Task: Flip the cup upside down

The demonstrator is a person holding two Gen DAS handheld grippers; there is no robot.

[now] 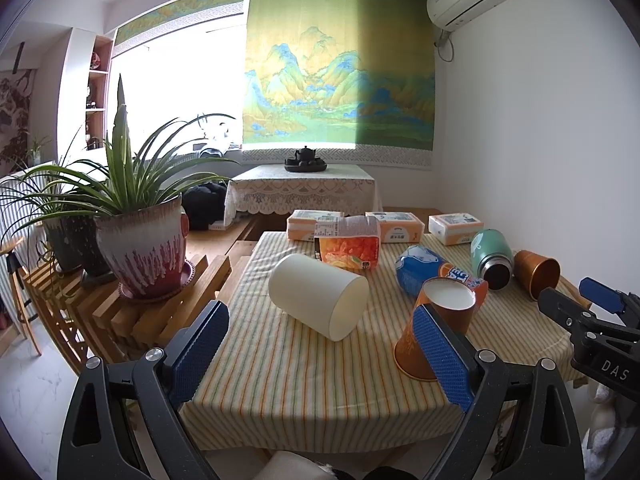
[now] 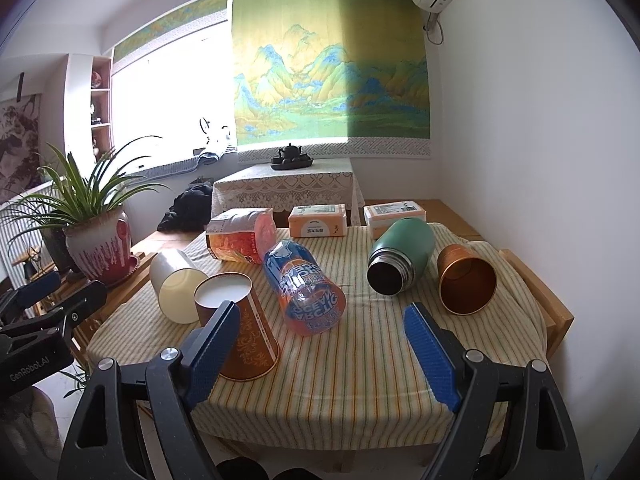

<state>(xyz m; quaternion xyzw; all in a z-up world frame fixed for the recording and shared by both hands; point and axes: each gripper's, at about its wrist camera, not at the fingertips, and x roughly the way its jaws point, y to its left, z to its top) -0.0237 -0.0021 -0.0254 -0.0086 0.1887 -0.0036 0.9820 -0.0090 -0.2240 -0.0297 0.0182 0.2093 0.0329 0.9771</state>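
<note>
An orange paper cup (image 1: 436, 328) stands upside down on the striped tablecloth, white base up; it also shows in the right wrist view (image 2: 244, 328). A cream cup (image 1: 318, 296) lies on its side beside it, also in the right wrist view (image 2: 176, 286). A copper cup (image 2: 466, 280) lies on its side at the right, mouth towards me, also in the left wrist view (image 1: 536, 274). My left gripper (image 1: 320, 350) is open and empty near the table's front edge. My right gripper (image 2: 324, 354) is open and empty, its left finger just in front of the orange cup.
A blue-orange plastic cup (image 2: 306, 288) and a green flask (image 2: 400, 256) lie on their sides mid-table. A snack bag (image 2: 240, 240) and tissue packs (image 2: 318, 220) sit at the back. Potted plants (image 1: 140, 236) stand on a wooden rack left of the table (image 2: 360, 392).
</note>
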